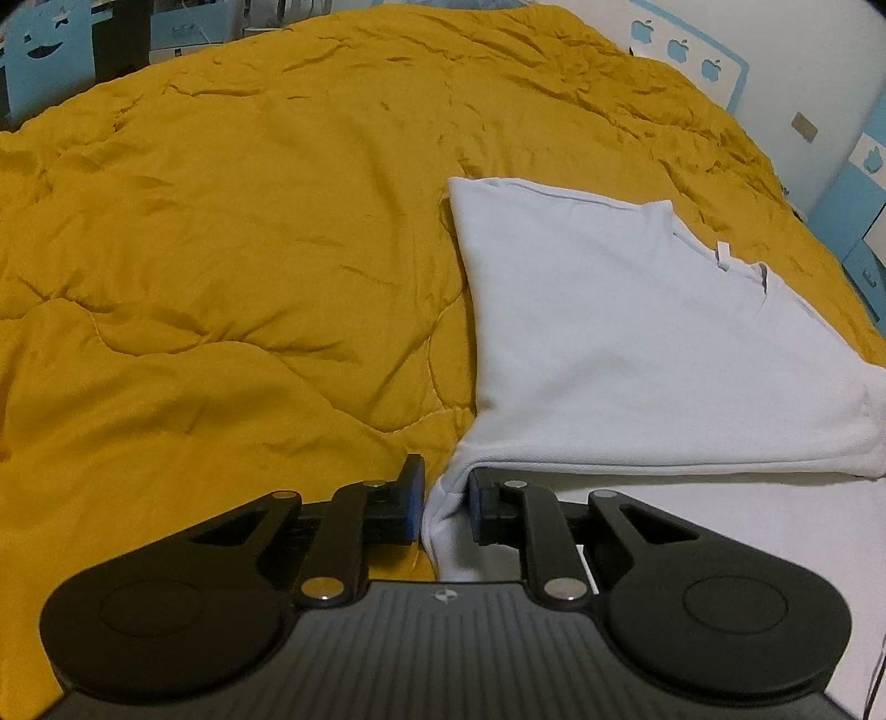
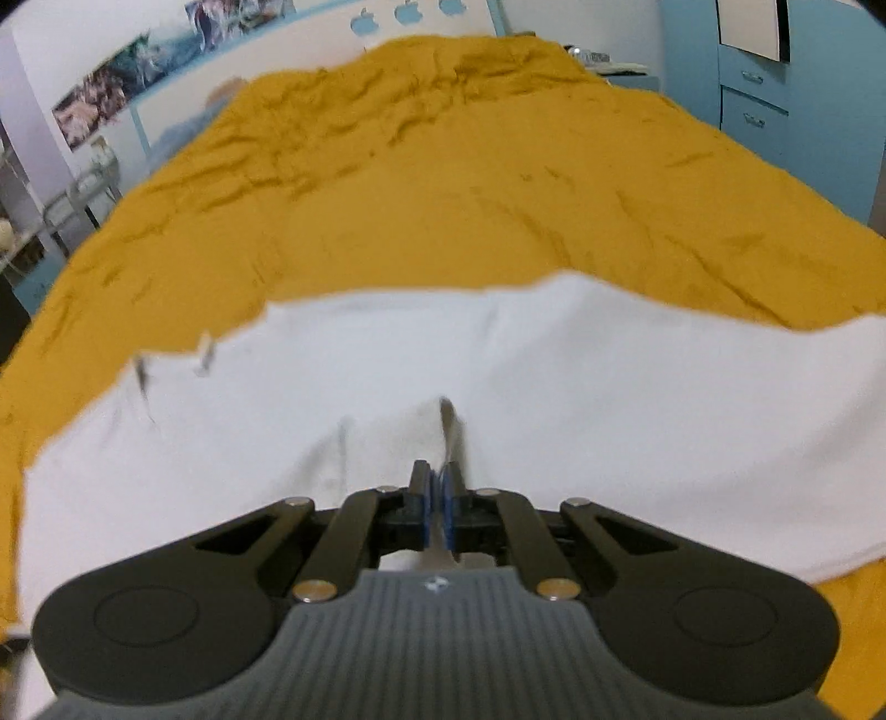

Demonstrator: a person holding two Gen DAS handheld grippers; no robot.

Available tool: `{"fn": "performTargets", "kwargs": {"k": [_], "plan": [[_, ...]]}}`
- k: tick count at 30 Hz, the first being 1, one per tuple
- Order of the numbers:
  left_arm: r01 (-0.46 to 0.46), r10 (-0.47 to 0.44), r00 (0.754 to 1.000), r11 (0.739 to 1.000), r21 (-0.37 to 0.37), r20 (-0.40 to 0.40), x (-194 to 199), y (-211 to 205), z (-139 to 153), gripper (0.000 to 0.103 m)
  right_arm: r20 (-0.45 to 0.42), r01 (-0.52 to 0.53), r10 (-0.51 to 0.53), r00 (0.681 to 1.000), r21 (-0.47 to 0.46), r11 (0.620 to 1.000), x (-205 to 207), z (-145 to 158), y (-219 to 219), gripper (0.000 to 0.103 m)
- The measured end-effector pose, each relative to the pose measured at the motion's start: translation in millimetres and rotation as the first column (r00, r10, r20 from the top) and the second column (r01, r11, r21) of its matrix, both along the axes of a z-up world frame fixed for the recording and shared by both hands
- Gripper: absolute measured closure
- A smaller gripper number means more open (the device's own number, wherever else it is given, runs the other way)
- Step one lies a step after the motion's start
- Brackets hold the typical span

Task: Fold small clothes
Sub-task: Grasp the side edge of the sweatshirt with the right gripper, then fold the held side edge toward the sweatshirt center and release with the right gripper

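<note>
A white T-shirt [image 1: 637, 343] lies on a mustard-yellow quilt [image 1: 221, 277], partly folded, its collar with a small tag toward the right. My left gripper [image 1: 446, 498] holds the shirt's near corner between its blue pads, jaws slightly apart with bunched fabric between them. In the right wrist view the same shirt [image 2: 498, 376] spreads across the quilt [image 2: 443, 194]. My right gripper [image 2: 438, 501] is shut on a pinched ridge of the shirt's fabric, lifting it a little. This view is motion-blurred.
The quilt covers the whole bed. Blue cabinets with drawers [image 2: 775, 83] stand at the right of the bed. A blue-and-white wall with apple cut-outs [image 1: 681, 50] is behind it. A metal rack [image 2: 66, 199] stands at the left.
</note>
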State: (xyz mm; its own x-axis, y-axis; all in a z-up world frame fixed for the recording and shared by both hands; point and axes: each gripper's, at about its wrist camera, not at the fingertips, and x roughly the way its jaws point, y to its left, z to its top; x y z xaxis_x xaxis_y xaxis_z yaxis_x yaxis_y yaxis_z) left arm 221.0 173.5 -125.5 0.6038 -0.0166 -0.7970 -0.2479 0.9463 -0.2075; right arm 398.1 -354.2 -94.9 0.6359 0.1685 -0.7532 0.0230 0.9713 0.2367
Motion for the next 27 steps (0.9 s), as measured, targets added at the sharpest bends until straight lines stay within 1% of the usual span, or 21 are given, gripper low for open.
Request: {"fn": "performTargets", "kwargs": {"k": [2,3,5,6,8,9,11,12,14,15,17,18,20,21,23,25,27], "plan": [[0.003,-0.003,1.000,1.000,0.005,-0.006,0,-1,0,0.082,-0.038,0.037,-0.038,0.999,-0.032,0.999,0,-19,-8,0.103],[0.005,-0.005,1.000,1.000,0.008,-0.008,0,-1,1,0.082,-0.046,0.063,-0.064,0.997,-0.027,0.998,0,-24,-14,0.103],[0.019,-0.019,1.000,1.000,0.021,-0.010,1,-3,2,0.081,-0.063,0.117,-0.115,0.991,0.014,0.993,-4,-27,-28,0.103],[0.025,-0.024,1.000,0.999,0.026,-0.010,0,-4,2,0.080,-0.069,0.123,-0.120,0.990,0.035,0.992,-6,-25,-34,0.103],[0.030,-0.030,1.000,0.999,0.030,-0.010,1,-4,2,0.079,-0.067,0.100,-0.094,0.993,0.092,0.991,-12,-19,-38,0.102],[0.029,-0.029,1.000,0.999,0.028,-0.010,2,-4,2,0.079,-0.061,0.084,-0.077,0.995,0.124,0.989,-16,-16,-39,0.099],[0.025,-0.025,1.000,0.999,0.030,-0.014,3,-5,3,0.079,-0.058,0.059,-0.049,0.997,0.187,0.981,-21,-13,-36,0.087],[0.026,-0.025,1.000,0.999,0.039,-0.017,4,-6,3,0.079,-0.062,0.056,-0.044,0.997,0.213,0.975,-22,-15,-34,0.078],[0.027,-0.026,0.999,0.998,0.049,-0.022,5,-8,3,0.079,-0.074,0.054,-0.037,0.997,0.244,0.968,-22,-20,-27,0.079],[0.026,-0.025,0.999,0.998,0.052,-0.026,6,-9,3,0.079,-0.082,0.056,-0.037,0.996,0.238,0.970,-21,-24,-23,0.079],[0.024,-0.022,0.999,0.998,0.053,-0.030,7,-9,3,0.079,-0.096,0.067,-0.049,0.994,0.200,0.977,-13,-24,-11,0.100],[0.023,-0.022,0.999,0.998,0.054,-0.032,7,-9,3,0.079,-0.084,0.066,-0.052,0.995,0.177,0.982,-14,-24,-8,0.103],[0.025,-0.023,0.999,0.998,0.060,-0.036,8,-9,3,0.080,-0.035,0.055,-0.050,0.998,0.175,0.983,-23,-18,-9,0.103],[0.024,-0.021,0.999,0.998,0.063,-0.040,9,-9,3,0.080,-0.001,0.040,-0.040,0.999,0.165,0.986,-27,-11,-9,0.103],[0.013,-0.010,0.999,0.998,0.063,-0.048,11,-10,3,0.080,0.038,0.012,-0.018,0.999,0.133,0.991,-30,-2,-8,0.103],[0.008,-0.003,0.998,0.997,0.073,-0.060,13,-12,1,0.080,0.034,-0.006,0.003,0.999,0.107,0.994,-33,-3,-9,0.103],[0.020,-0.013,0.998,0.994,0.110,-0.068,14,-17,0,0.080,-0.006,-0.005,0.006,1.000,0.073,0.997,-33,-15,-8,0.103]]}}
